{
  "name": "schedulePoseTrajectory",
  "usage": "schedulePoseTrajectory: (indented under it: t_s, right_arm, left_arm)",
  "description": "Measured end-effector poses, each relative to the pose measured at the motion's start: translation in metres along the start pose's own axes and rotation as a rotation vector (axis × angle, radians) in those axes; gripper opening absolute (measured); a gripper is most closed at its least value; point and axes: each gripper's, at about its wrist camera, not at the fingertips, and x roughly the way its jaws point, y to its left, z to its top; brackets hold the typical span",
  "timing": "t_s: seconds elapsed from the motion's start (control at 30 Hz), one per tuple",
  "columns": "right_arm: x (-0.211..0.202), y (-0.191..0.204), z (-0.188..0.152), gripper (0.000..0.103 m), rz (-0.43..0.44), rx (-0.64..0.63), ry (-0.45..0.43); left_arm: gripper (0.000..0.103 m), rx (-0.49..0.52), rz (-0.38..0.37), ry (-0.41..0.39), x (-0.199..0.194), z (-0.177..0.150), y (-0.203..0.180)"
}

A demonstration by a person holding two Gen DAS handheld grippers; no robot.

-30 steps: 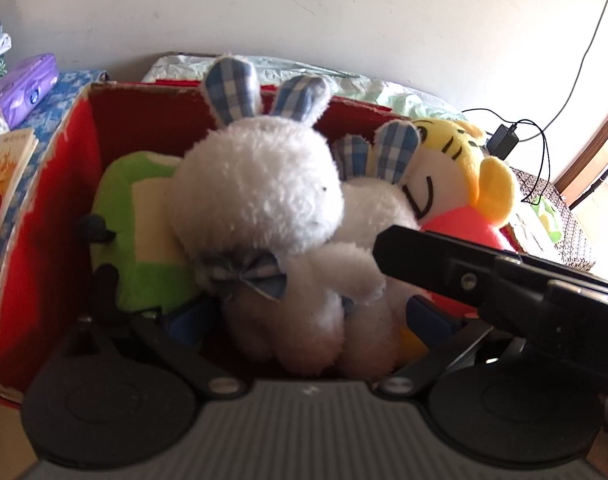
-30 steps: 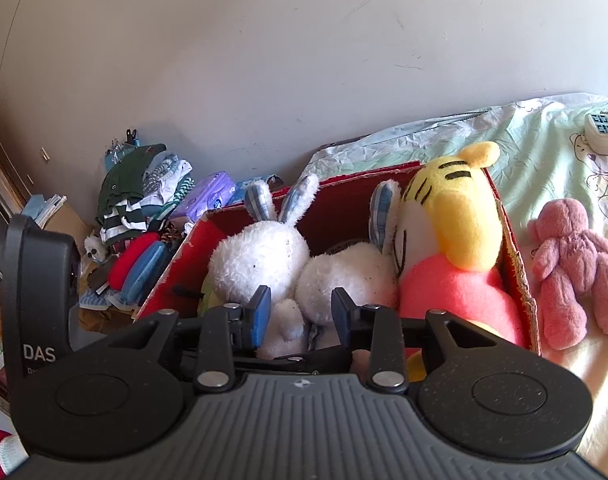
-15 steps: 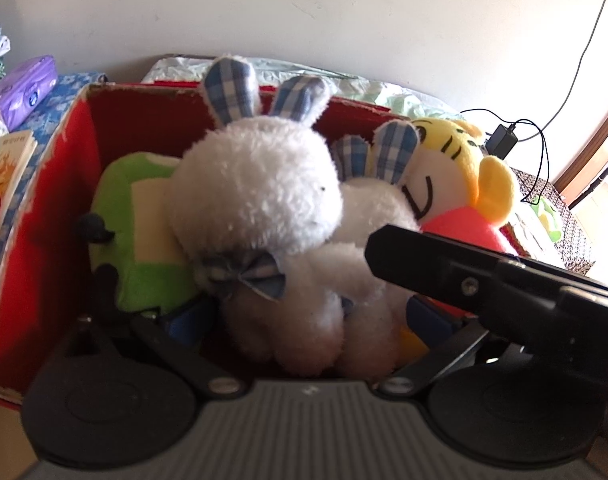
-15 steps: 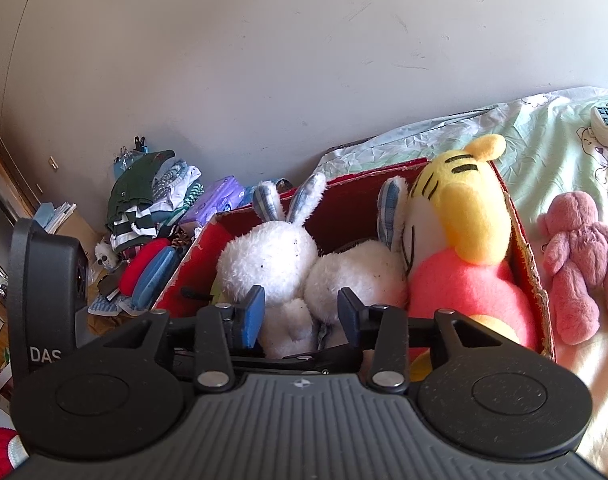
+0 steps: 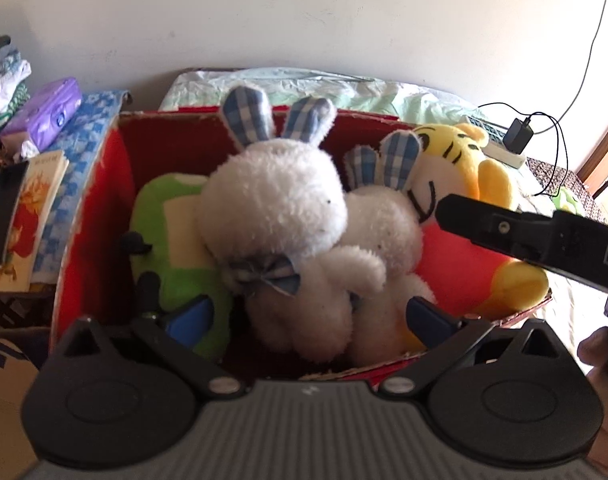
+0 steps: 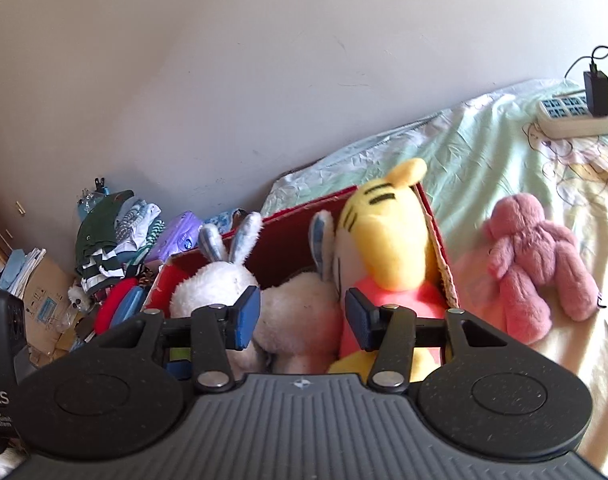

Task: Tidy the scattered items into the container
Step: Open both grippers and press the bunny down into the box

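Note:
A red cardboard box (image 5: pixel 84 216) on the bed holds a green plush (image 5: pixel 172 240), two white rabbits (image 5: pixel 276 216) with blue checked ears and a yellow tiger plush (image 5: pixel 464 160). My left gripper (image 5: pixel 310 318) is open, its blue pads either side of the front rabbit's body at the box's near edge. My right gripper (image 6: pixel 302 318) is open and empty above the box's near side (image 6: pixel 434 224), over the second rabbit (image 6: pixel 300 312) and the tiger (image 6: pixel 388 232). A pink plush (image 6: pixel 532 264) lies on the bed right of the box.
A power strip with charger (image 6: pixel 576 116) lies on the sheet at far right. Left of the box are a purple wipes pack (image 5: pixel 48 112), books (image 5: pixel 20 216), folded clothes (image 6: pixel 112 232) and a cardboard carton (image 6: pixel 44 300). The wall stands close behind.
My left gripper has pulled back and up from the box, so the rabbit sits further from the pads. My right gripper has lifted and swung right, its jaws wider apart.

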Motion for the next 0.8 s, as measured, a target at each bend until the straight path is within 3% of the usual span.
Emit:
schedulePoseTrajectory:
  t_s: [0.33,0.8]
  right_arm:
    - [0.001,0.002,-0.007,0.05,-0.013,-0.043,0.003]
    - [0.004,0.003,-0.007,0.05,-0.012,-0.077,0.022]
  left_arm:
    - [0.102,-0.049,0.004,-0.028,-0.014,0.001,0.007]
    - [0.102,-0.017,0.055,-0.024,-0.01,0.003,0.008]
